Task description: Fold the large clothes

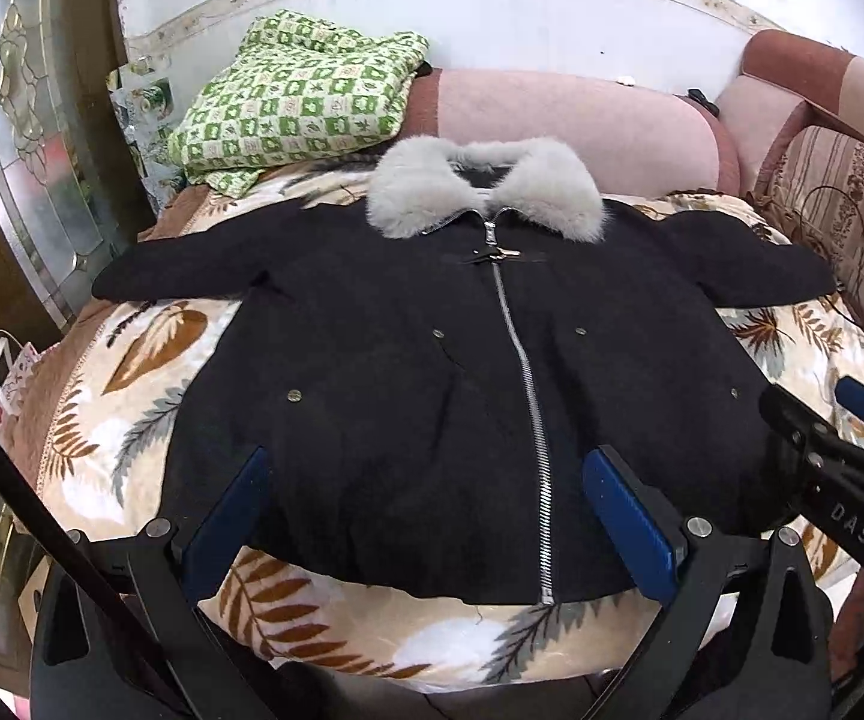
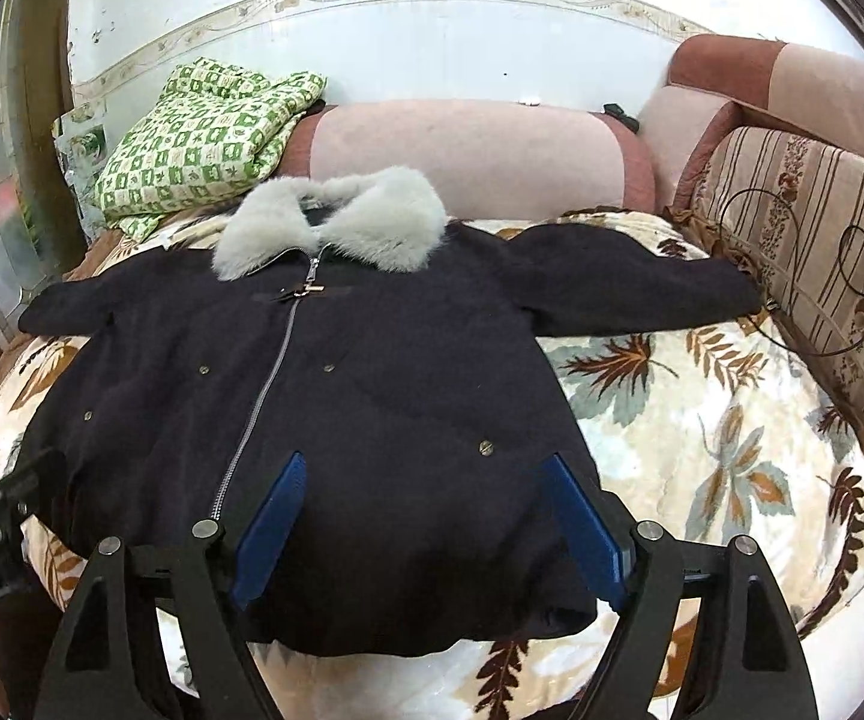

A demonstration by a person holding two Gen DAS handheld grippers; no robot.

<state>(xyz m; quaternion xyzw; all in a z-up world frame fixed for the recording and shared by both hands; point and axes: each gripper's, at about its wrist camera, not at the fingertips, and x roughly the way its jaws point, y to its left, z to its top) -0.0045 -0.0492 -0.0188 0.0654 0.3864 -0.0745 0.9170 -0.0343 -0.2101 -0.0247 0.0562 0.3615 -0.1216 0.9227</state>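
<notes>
A black coat [image 1: 408,360] with a grey fur collar [image 1: 486,186] and a silver zipper [image 1: 528,396] lies flat, front up, sleeves spread, on a leaf-patterned blanket [image 1: 150,360]. It also shows in the right wrist view [image 2: 324,408], as does the collar [image 2: 336,222]. My left gripper [image 1: 426,468] is open, its blue fingers over the coat's lower hem, holding nothing. My right gripper [image 2: 426,474] is open above the coat's lower right part, holding nothing. The right gripper also shows at the right edge of the left wrist view [image 1: 840,420].
A folded green checked quilt [image 1: 294,96] lies at the back left. A pink bolster [image 1: 576,120] runs along the wall. A striped floral cushion [image 2: 822,252] stands at the right. A glass door [image 1: 30,138] is at the left. A paper bag [image 1: 9,384] hangs beside the bed.
</notes>
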